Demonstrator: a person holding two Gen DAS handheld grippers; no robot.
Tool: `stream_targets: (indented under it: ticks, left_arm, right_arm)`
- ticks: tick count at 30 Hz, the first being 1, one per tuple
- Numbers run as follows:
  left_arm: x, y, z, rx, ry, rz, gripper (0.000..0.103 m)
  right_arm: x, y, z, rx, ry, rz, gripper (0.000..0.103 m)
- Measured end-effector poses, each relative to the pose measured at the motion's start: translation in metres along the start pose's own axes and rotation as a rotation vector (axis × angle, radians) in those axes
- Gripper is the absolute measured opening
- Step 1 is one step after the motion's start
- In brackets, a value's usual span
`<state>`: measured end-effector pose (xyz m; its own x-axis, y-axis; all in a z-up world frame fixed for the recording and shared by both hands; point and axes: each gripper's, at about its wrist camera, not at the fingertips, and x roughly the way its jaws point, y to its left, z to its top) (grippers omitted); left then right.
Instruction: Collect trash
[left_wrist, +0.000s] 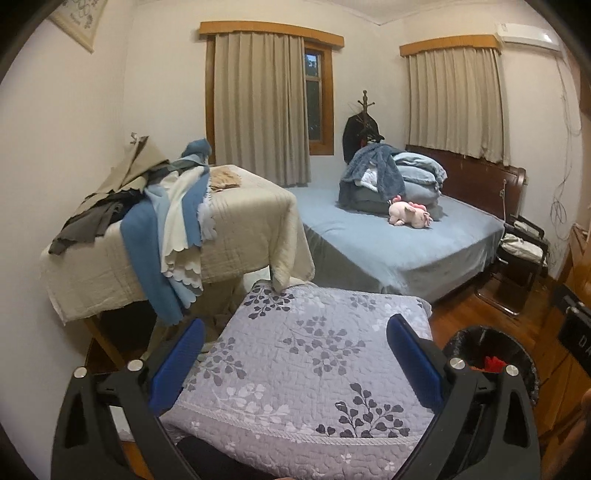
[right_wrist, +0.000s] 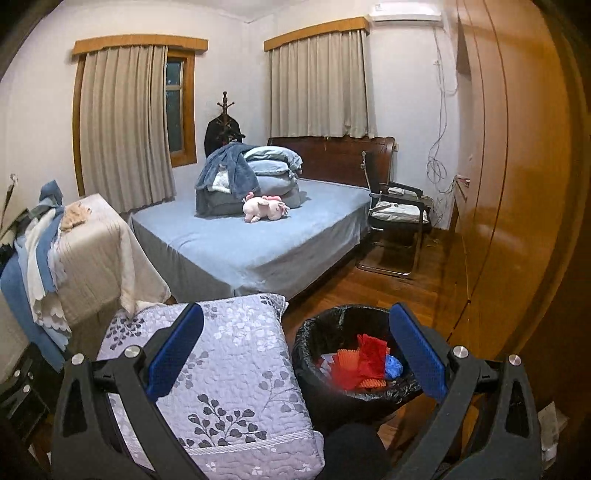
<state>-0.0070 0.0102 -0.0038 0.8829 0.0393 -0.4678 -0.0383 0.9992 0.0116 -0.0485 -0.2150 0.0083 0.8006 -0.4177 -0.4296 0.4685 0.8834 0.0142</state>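
A black-lined trash bin (right_wrist: 332, 325) stands on the wood floor, right of a lilac floral quilt (right_wrist: 229, 369). Inside it lie red, orange and blue scraps of trash (right_wrist: 364, 363). My right gripper (right_wrist: 295, 325) hangs open just above the bin's near side, with nothing between its blue pads (right_wrist: 417, 354). In the left wrist view my left gripper (left_wrist: 295, 338) is open over the same quilt (left_wrist: 295, 369), holding nothing. The bin (left_wrist: 524, 363) shows at that view's lower right, with a bit of red trash (left_wrist: 493, 363) in it.
A table draped in beige cloth (left_wrist: 236, 236) carries a heap of blue, white and grey fabric (left_wrist: 162, 221). Behind stands a blue bed (right_wrist: 258, 236) with folded bedding and a pink plush toy (right_wrist: 266, 208). A black chair (right_wrist: 397, 221) and a wooden wardrobe (right_wrist: 517, 221) are on the right.
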Motion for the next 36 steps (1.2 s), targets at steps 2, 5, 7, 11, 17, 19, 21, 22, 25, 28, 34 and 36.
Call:
stream_targets:
  ticks: [2,5,7,11,17,19,21,22,25,28,34,36]
  left_arm:
    - [-0.004,0.007,0.000,-0.015,-0.003,-0.003,0.097]
    - [-0.013,0.015,0.001,-0.025,-0.029,0.022,0.097]
    - [-0.019,0.022,0.003,-0.042,-0.046,0.034,0.097]
    - [-0.023,0.029,0.007,-0.052,-0.062,0.057,0.097]
    - [-0.021,0.029,0.010,-0.048,-0.065,0.072,0.097]
    - [-0.021,0.029,0.010,-0.046,-0.066,0.071,0.097]
    - [-0.019,0.028,0.011,-0.043,-0.069,0.074,0.097]
    - [-0.018,0.027,0.011,-0.040,-0.067,0.072,0.097]
    - [-0.016,0.023,0.011,-0.031,-0.062,0.067,0.097]
    - [-0.015,0.022,0.011,-0.027,-0.058,0.064,0.097]
    - [-0.015,0.021,0.012,-0.025,-0.058,0.061,0.097]
    - [-0.015,0.021,0.013,-0.023,-0.060,0.064,0.097]
  right_arm:
    - [-0.006,0.002,0.000,-0.002,-0.020,-0.003,0.098]
    - [-0.010,0.007,-0.001,-0.019,-0.033,-0.001,0.098]
    - [-0.010,0.010,-0.002,-0.029,-0.032,0.005,0.098]
    - [-0.012,0.014,-0.002,-0.040,-0.045,0.004,0.098]
    - [-0.006,0.012,-0.003,-0.033,-0.035,-0.004,0.098]
    - [-0.003,0.012,-0.003,-0.032,-0.029,-0.006,0.098]
    - [-0.001,0.010,-0.004,-0.029,-0.028,-0.013,0.098]
    - [-0.001,0.010,-0.004,-0.027,-0.027,-0.014,0.098]
    - [-0.001,0.007,-0.004,-0.016,-0.025,-0.019,0.098]
    - [-0.001,0.004,-0.003,-0.012,-0.027,-0.024,0.098]
    - [0.002,0.002,-0.002,-0.010,-0.024,-0.023,0.098]
    - [0.001,0.002,-0.003,-0.011,-0.024,-0.026,0.098]
